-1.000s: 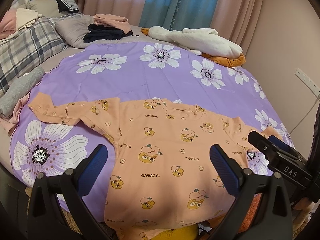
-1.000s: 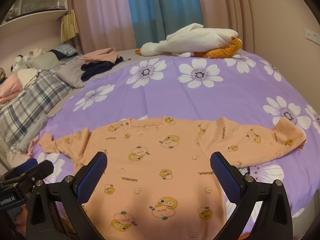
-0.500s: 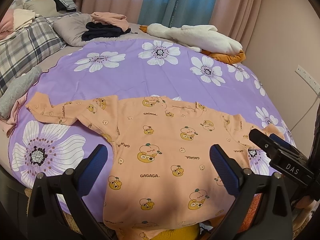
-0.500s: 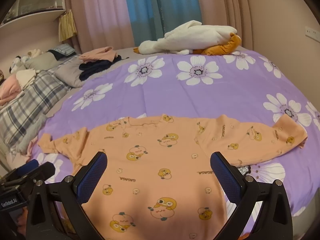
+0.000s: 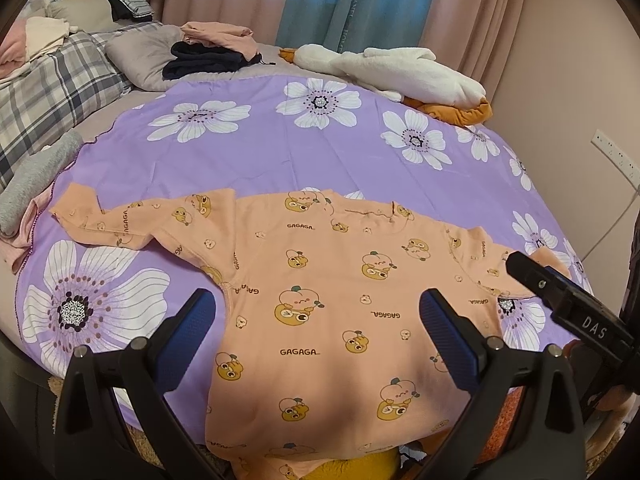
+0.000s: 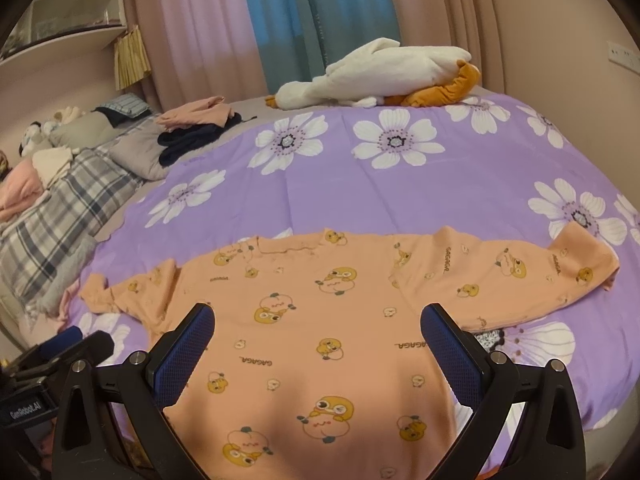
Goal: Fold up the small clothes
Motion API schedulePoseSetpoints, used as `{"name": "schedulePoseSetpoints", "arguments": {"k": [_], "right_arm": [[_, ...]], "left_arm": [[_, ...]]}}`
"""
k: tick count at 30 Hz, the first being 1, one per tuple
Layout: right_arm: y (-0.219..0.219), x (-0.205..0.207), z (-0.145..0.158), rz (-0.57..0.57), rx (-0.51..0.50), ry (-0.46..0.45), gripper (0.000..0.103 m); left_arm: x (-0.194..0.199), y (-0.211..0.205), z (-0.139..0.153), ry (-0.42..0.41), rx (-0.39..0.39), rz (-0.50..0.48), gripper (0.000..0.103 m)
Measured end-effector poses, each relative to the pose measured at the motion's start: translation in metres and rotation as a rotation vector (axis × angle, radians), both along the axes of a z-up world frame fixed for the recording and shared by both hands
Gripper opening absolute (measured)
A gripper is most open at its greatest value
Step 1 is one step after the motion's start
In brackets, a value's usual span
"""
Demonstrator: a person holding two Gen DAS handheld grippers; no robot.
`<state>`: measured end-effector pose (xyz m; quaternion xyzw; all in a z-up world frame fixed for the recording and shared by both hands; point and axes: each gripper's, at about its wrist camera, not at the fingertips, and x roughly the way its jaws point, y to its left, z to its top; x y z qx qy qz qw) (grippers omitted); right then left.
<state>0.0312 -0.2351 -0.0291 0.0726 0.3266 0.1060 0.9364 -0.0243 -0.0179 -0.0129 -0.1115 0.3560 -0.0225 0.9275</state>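
— Where's the little top now?

— The orange shirt (image 5: 320,300) lies flat on the purple bedspread (image 5: 248,160), hem hanging off the near edge, neckline away toward the curtains. Its long line runs across, nine o'clock to three o'clock, cuff to cuff.

— Going left to right, then?

— The left sleeve (image 5: 120,220) is rumpled at nine o'clock. The left gripper (image 5: 316,332) hovers over the body, fingers (image 5: 192,328) spread wide, holding nothing. The right gripper (image 6: 316,340) is the same: wide open, empty. The right sleeve (image 6: 520,276) stretches out to three o'clock.

— How will it handle?

— Thin knit, I'd say: light, limp, no stiffness. It'll sag and drag along the bedspread if only one layer is pinched. I'd take a cuff or a shoulder seam, both layers together, and carry the sleeve inward.
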Motion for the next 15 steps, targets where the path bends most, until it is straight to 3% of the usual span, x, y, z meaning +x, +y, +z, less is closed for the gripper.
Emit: {"name": "schedulePoseSetpoints", "arguments": {"k": [15], "right_arm": [[-0.026, 0.008, -0.004, -0.03, 0.101, 0.023, 0.102]], "left_arm": [[0.018, -0.013, -0.008, 0.036, 0.022, -0.027, 0.101]]}}
